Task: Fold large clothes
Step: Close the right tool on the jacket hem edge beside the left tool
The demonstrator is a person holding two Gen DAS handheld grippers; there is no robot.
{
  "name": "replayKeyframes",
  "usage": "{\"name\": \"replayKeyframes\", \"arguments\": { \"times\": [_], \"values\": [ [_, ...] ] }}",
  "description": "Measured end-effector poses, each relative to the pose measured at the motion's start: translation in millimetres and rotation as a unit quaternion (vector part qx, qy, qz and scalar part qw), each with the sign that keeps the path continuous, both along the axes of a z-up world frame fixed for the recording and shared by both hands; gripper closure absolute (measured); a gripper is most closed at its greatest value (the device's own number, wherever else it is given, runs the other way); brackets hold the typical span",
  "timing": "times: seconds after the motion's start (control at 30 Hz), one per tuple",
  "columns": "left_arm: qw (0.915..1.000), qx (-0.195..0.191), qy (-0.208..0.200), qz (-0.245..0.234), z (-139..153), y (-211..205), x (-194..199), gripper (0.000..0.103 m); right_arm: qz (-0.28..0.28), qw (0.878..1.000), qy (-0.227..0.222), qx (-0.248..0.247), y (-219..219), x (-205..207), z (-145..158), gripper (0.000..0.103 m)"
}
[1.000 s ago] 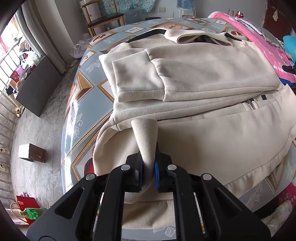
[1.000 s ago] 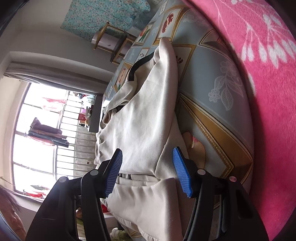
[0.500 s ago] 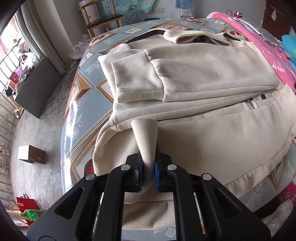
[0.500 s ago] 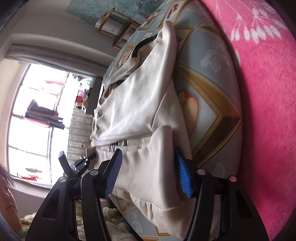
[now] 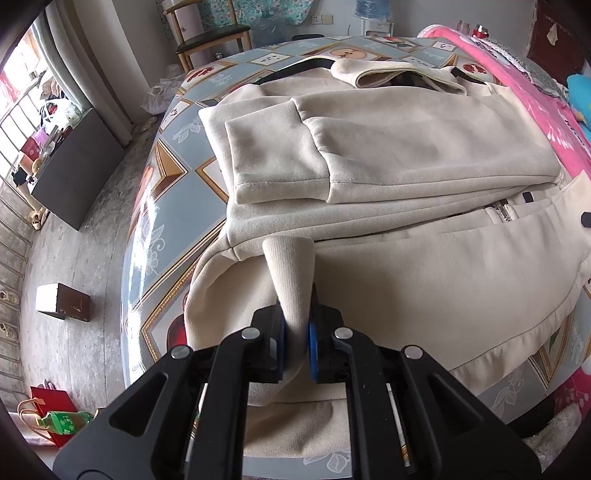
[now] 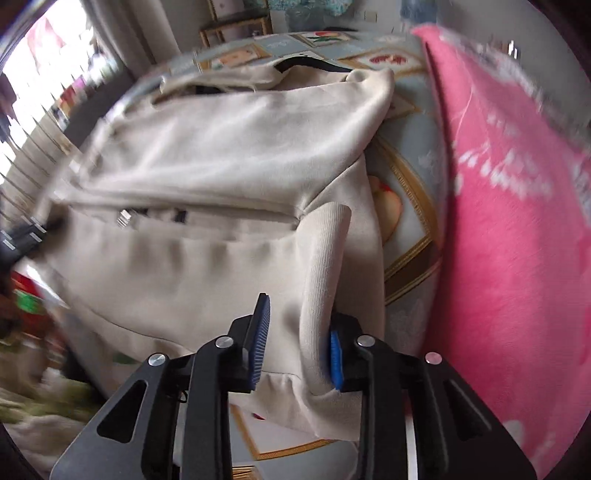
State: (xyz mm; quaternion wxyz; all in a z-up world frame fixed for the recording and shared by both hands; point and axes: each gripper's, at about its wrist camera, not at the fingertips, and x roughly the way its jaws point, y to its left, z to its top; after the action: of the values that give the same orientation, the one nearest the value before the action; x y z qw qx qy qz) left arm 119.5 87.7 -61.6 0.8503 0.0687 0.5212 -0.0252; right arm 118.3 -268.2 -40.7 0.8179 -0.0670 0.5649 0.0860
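A large cream zip jacket (image 5: 406, 155) lies spread on the patterned table cover (image 5: 177, 192), with one sleeve folded across its chest. My left gripper (image 5: 295, 325) is shut on a raised fold of the ribbed hem (image 5: 290, 273) at the near left corner. In the right wrist view the jacket (image 6: 221, 155) is blurred. My right gripper (image 6: 297, 343) is at the hem's other corner and its jaws are closing. A raised ribbed fold (image 6: 325, 266) stands between them. The fold touches the right pad (image 6: 335, 365), while a gap remains at the left pad (image 6: 260, 339).
A pink blanket (image 6: 517, 221) lies along the right side of the jacket, seen also in the left wrist view (image 5: 535, 122). A wooden chair (image 5: 210, 33) stands beyond the far end. On the floor to the left are a dark cabinet (image 5: 74, 173), a small box (image 5: 62, 306) and a red bag (image 5: 55, 413).
The right gripper has swung and rolled round to the jacket's hem corner, and its jaws have narrowed around a raised ribbed fold. The left gripper holds as before.
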Motion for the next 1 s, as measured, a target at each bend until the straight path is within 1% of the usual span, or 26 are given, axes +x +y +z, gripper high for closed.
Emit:
{"name": "replayKeyframes", "arguments": {
  "times": [0.07, 0.1, 0.17, 0.23, 0.3, 0.37, 0.47, 0.6, 0.7, 1.0],
  "values": [
    [1.0, 0.006, -0.001, -0.002, -0.3, -1.8, -0.7, 0.094, 0.007, 0.998, -0.015, -0.064, 15.2, -6.0, -5.9, 0.082],
    [1.0, 0.009, -0.002, -0.002, -0.3, -2.7, -1.0, 0.094, 0.007, 0.996, -0.022, -0.086, 20.2, -7.8, -7.2, 0.084],
    [0.9999, 0.013, -0.003, -0.003, -0.2, -3.7, -1.0, 0.094, 0.002, 0.994, -0.034, -0.103, 27.8, -8.5, -5.4, 0.089],
    [0.9999, 0.013, -0.003, -0.003, -0.1, -3.6, -1.2, 0.094, -0.01, 0.994, -0.048, -0.098, 29.6, -7.7, -0.7, 0.09],
    [0.9999, 0.012, -0.003, -0.003, -0.2, -3.6, -1.2, 0.094, -0.022, 0.994, -0.047, -0.097, 28.9, -3.5, -4.0, 0.09],
    [0.9999, 0.012, -0.003, -0.003, -0.2, -3.5, -1.4, 0.094, -0.03, 0.992, -0.045, -0.111, 25.9, -3.9, -12.0, 0.09],
    [0.9999, 0.013, -0.003, -0.003, 0.2, -3.6, -1.5, 0.094, -0.043, 0.993, -0.05, -0.1, 23.5, -5.4, -11.3, 0.09],
    [0.9999, 0.014, -0.004, -0.003, 0.5, -4.1, -1.9, 0.094, -0.047, 0.993, -0.06, -0.09, 27.4, -7.7, -5.0, 0.09],
    [0.9999, 0.014, -0.004, -0.004, 0.6, -4.0, -1.9, 0.094, -0.044, 0.992, -0.056, -0.109, 29.1, -6.6, -13.3, 0.09],
    [0.9999, 0.012, -0.002, -0.003, 1.1, -3.9, -1.5, 0.094, -0.051, 0.992, -0.056, -0.105, 27.7, -4.6, -14.3, 0.09]
  ]
}}
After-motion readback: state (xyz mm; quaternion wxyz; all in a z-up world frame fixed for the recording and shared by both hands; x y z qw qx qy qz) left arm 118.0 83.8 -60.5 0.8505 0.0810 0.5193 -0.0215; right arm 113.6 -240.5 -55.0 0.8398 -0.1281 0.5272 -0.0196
